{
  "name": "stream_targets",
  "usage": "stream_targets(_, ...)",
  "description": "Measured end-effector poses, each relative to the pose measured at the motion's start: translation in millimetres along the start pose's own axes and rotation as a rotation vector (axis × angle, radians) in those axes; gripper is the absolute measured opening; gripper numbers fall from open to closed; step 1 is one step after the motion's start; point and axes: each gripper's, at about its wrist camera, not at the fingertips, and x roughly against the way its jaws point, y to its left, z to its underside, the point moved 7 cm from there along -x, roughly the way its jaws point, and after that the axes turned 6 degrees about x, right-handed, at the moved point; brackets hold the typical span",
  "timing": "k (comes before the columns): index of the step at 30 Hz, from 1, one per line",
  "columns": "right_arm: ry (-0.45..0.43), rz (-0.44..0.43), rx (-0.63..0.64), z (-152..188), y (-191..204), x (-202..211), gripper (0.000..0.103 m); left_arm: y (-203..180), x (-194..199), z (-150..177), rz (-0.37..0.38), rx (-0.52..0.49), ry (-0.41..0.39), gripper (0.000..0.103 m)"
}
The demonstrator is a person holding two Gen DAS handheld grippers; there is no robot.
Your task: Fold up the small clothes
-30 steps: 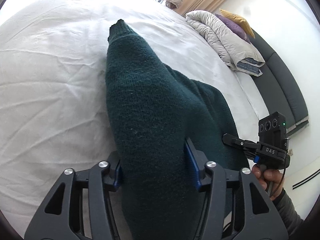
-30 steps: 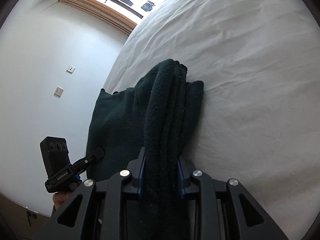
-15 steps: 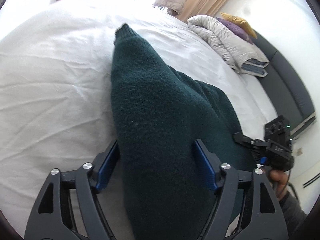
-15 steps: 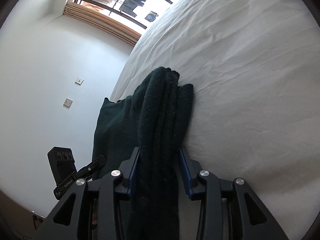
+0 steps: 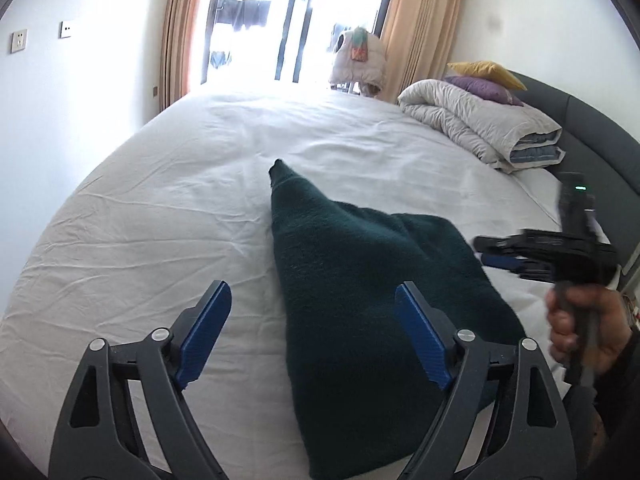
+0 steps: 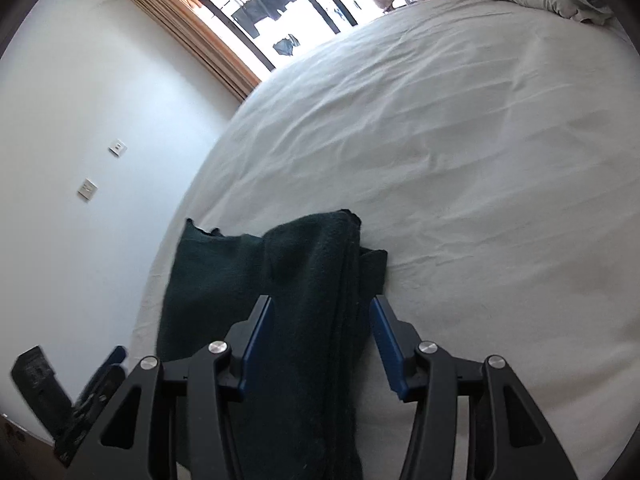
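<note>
The dark green sweater lies folded on the bed, toward 5 o'clock. Both jaws are wide open, holding nothing — left gripper, right gripper. Pulling away carelessly could snag the knit and undo the fold.

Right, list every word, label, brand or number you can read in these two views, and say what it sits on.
No text can be read.
Other gripper's camera box: faint marking, too blurred to read.
Jacket by the window: orange patch, too small to read.
Dark green sweater: no label showing.
</note>
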Motion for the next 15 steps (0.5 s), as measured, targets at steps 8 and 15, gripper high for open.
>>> stream_targets(8,0.033,-0.006,-0.016,9,-18,-28,0.019,-16,-10,2,0.012,-0.062,0.021,0.094)
stream_targets(15,-0.027,-0.119,-0.118,24,-42,-26,0.017,-17,-78,35,0.001,-0.037,0.193,0.095)
